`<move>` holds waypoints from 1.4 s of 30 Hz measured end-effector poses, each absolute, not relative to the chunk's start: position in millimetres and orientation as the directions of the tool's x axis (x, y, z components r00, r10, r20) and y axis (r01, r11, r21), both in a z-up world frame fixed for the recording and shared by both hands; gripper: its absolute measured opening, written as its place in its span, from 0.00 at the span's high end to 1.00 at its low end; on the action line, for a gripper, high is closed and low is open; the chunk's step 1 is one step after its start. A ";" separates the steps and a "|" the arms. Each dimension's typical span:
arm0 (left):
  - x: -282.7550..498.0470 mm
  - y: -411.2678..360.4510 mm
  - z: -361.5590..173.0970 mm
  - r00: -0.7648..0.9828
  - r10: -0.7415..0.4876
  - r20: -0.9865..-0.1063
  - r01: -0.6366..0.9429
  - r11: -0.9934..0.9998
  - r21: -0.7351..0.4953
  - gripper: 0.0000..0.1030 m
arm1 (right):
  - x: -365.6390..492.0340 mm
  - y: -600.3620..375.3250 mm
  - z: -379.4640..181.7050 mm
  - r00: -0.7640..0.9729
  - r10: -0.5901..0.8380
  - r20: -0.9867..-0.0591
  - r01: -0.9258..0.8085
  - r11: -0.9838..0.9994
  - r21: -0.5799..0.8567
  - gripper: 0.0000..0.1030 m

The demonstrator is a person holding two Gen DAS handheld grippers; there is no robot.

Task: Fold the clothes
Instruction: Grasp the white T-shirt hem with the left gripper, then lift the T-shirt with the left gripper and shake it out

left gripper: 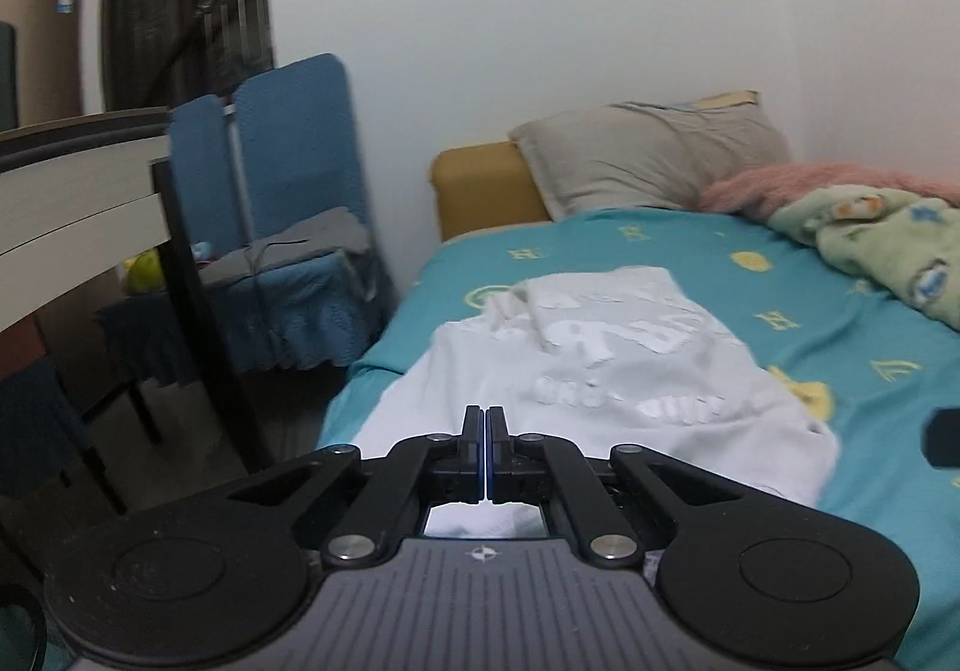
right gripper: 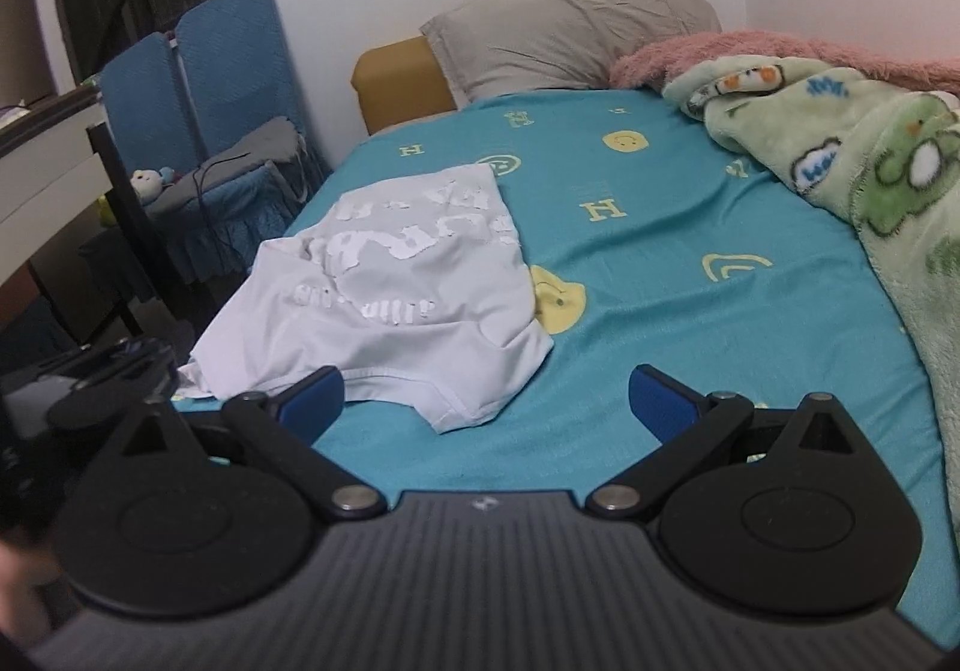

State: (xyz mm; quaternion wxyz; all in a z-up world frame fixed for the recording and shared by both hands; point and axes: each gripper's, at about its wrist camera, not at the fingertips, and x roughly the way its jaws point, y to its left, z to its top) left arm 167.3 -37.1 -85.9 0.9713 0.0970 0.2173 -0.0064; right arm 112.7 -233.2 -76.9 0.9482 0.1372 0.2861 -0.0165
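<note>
A white T-shirt [left gripper: 600,371] with pale printed lettering lies crumpled on the teal bed sheet [left gripper: 780,281], near the bed's left edge. My left gripper [left gripper: 485,419] hovers over its near part with the blue pads pressed together; no cloth shows between them. In the right wrist view the T-shirt [right gripper: 408,281] lies ahead and to the left. My right gripper [right gripper: 486,395] is open, its blue pads [right gripper: 660,395] spread wide just above the shirt's near hem and the sheet, holding nothing. The left gripper's dark body [right gripper: 102,377] sits by the shirt's left corner.
A green cartoon blanket [right gripper: 870,161] and a pink fluffy one [right gripper: 750,47] pile along the right side. A grey pillow [right gripper: 570,35] rests at the headboard. Left of the bed stand a blue-covered chair [left gripper: 288,191] and a dark-legged desk [left gripper: 90,203].
</note>
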 end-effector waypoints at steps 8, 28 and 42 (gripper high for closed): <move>187.0 -35.9 -136.0 0.808 0.096 -0.582 0.090 0.955 0.282 0.57 | 97.7 -229.8 -63.3 0.850 0.050 -0.524 0.111 0.956 0.270 0.00; 197.9 -27.9 -121.3 0.878 -0.014 -0.478 0.083 0.989 0.123 0.95 | 113.9 -235.0 -90.8 0.820 0.139 -0.555 0.080 0.932 0.352 0.00; 67.3 -3.4 -3.2 0.935 -0.236 -0.263 0.229 0.972 -0.060 0.95 | 82.9 -203.3 -64.5 0.905 0.157 -0.396 -0.088 0.978 0.188 0.00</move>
